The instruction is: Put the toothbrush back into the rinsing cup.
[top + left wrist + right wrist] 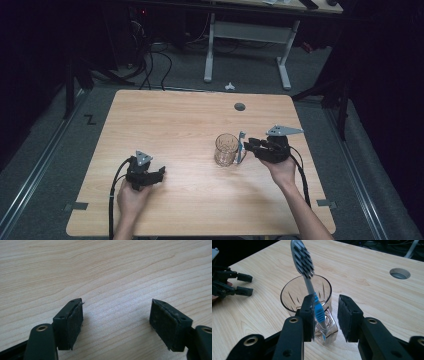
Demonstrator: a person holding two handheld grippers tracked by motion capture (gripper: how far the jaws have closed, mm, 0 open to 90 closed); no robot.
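Note:
A clear drinking glass (226, 149) (294, 295) stands upright on the wooden table (175, 125), right of centre. A grey and blue toothbrush (241, 145) (319, 312) stands bristles up, leaning on the glass's outer wall, its lower end near the glass's base. My right gripper (252, 146) (326, 315) is open around the handle. The brush sits close against one pad and the other pad stands apart from it. My left gripper (160, 175) (116, 320) rests low over bare wood at the front left, open and empty; it is also seen far off in the right gripper view (247, 284).
A round cable hole (240, 106) (400, 273) sits in the table near its far edge. Beyond the table stand a white desk frame (250, 35) and floor cables (150, 65). Bare wood (100, 270) lies ahead of the left gripper.

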